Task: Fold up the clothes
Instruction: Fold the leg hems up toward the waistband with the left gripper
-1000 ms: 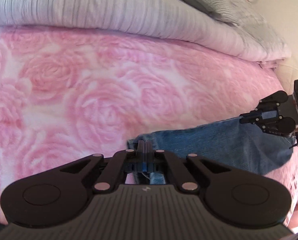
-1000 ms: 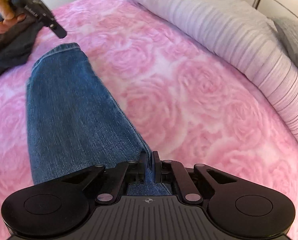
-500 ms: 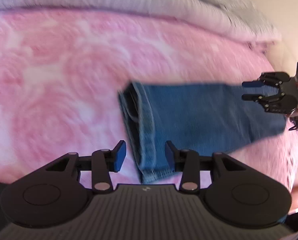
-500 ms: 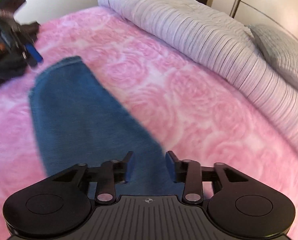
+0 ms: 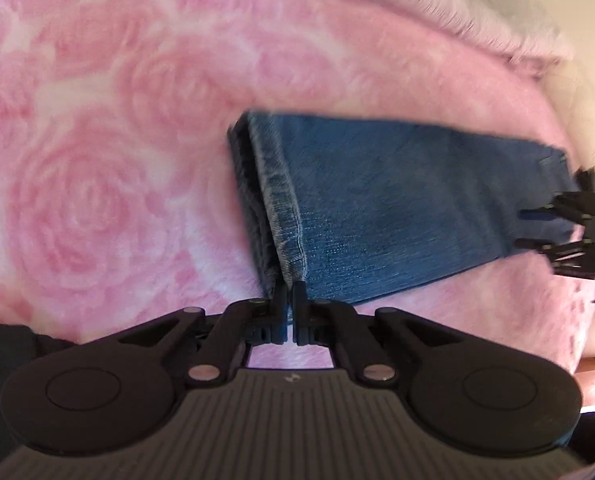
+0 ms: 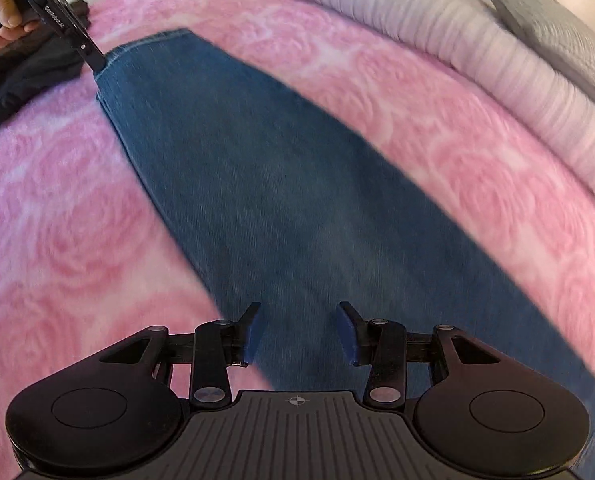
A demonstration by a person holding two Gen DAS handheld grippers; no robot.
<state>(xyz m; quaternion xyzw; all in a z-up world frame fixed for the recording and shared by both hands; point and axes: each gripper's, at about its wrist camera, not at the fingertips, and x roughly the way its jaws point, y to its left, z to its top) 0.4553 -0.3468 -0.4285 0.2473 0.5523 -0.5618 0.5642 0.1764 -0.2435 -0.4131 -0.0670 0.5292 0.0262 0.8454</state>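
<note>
Blue jeans (image 5: 397,208) lie folded lengthwise as a long strip on the pink rose bedcover (image 5: 97,160). My left gripper (image 5: 289,300) is shut on the near corner of the hem end, with denim pinched between its tips. The right wrist view shows it at the strip's far corner (image 6: 97,62), held by a person's hand (image 6: 1,12). My right gripper (image 6: 299,332) hovers open over the wider part of the jeans (image 6: 277,200), with nothing between its blue pads. From the left wrist view it (image 5: 533,228) sits open at the strip's far end.
A striped pale duvet (image 6: 477,52) lies rolled along the far side of the bed, with a grey pillow (image 6: 557,28) behind it. A dark garment (image 6: 25,72) lies bunched beside the hem end. The bed's edge falls away at the right in the left wrist view.
Both grippers let go of the jeans and opened. The left one has since shut on the hem's near corner. The right one stayed open and slid along the jeans.
</note>
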